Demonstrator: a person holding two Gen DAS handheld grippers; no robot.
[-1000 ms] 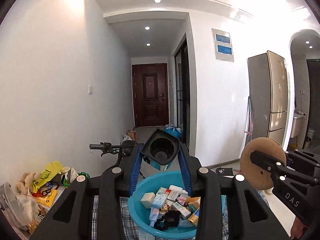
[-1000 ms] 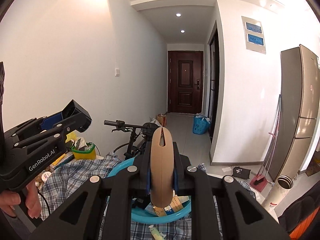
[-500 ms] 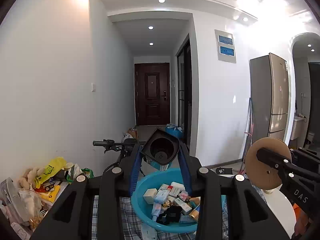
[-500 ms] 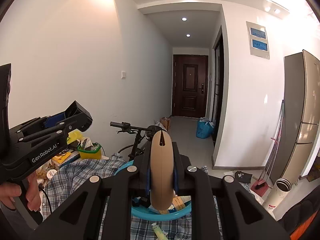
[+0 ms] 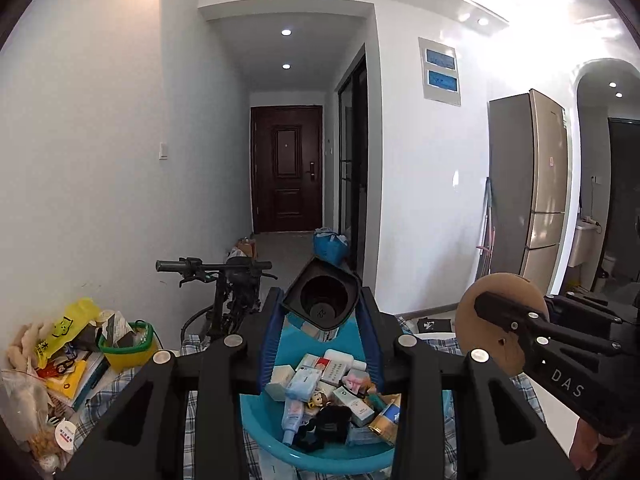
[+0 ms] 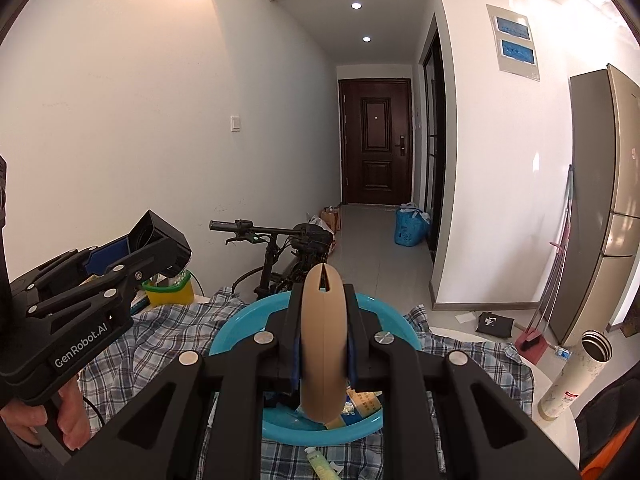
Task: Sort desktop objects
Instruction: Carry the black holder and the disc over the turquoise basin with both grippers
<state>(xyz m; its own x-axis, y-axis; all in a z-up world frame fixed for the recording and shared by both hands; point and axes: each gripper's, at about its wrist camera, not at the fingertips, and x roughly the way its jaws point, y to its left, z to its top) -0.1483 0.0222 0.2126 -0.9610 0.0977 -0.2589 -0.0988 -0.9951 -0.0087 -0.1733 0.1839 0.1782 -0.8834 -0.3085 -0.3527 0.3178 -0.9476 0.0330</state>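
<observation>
White letters "DAS" stand on the black body of the right gripper [image 5: 505,318], seen from the left wrist. "GenRobot.AI" is printed in white along the black side of the left gripper [image 6: 158,242]. Box labels in the basin are too small to read.

A round blue plastic basin [image 5: 256,424] sat on a checked cloth [image 6: 168,332] over the table, small boxes and tubes [image 5: 332,384] heaped inside it. Left of the basin stood a yellow tub with a green rim [image 5: 124,350], beside a pile of bags and books [image 5: 60,364]. Behind the table leaned a black bicycle [image 6: 280,252]; farther back lay the hallway and a dark wooden door [image 6: 376,140]. A tall steel refrigerator [image 5: 532,184] stood to the right.
</observation>
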